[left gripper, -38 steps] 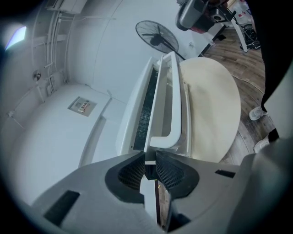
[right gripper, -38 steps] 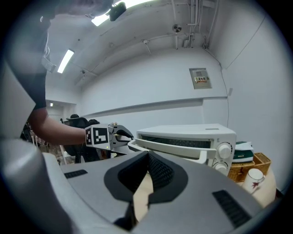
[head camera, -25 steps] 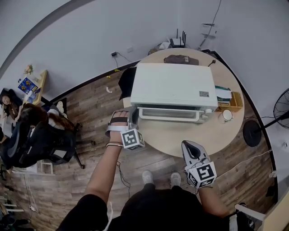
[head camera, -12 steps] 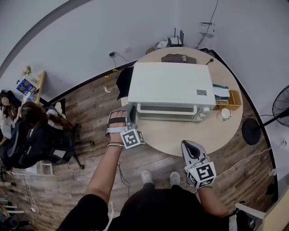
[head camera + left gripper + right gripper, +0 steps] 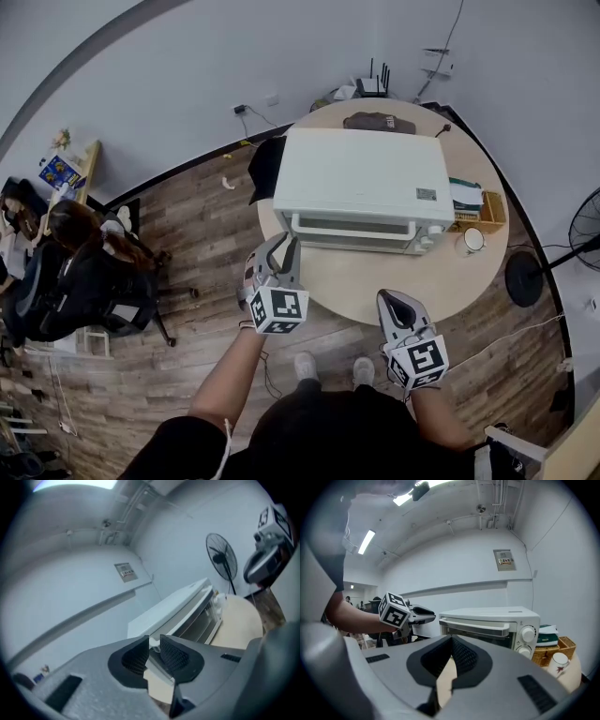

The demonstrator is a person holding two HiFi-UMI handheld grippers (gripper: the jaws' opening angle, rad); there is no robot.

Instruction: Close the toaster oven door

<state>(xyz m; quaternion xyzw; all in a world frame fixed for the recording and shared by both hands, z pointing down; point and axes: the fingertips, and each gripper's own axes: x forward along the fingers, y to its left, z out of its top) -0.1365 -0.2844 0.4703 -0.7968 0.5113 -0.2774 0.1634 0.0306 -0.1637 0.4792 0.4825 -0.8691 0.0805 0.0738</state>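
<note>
Now: toaster oven (image 5: 366,183) sits mid-table (image 5: 375,286), front facing me. Its door (image 5: 352,228) looks raised against the body, with the handle (image 5: 476,626) running along the top edge. From the right gripper view the top seam reads flush, but the lower edge is behind my own jaws, so I can't confirm it is fully seated.

Left gripper (image 5: 284,246): off the table's left rim, just beside the oven's front-left corner, not touching it. Jaws stand a narrow slit apart with nothing between them. Right gripper (image 5: 394,302): over the near table edge, well apart from the oven, jaws together and empty.

Risks from here, as I judge them:
- If the door is only leaning shut, not caught, it may drop open once left alone. A light press on the handle would settle it.
- A press that is too hard or off-centre could slide the oven back or skew it on the smooth top, toward the mug (image 5: 471,240) and basket (image 5: 487,206) at its right.
- My left jaws are close to the corner, so a careless swing could clip the handle end and pull the door down.
- Pressing low with the right gripper could bump a knob (image 5: 528,633).
</note>
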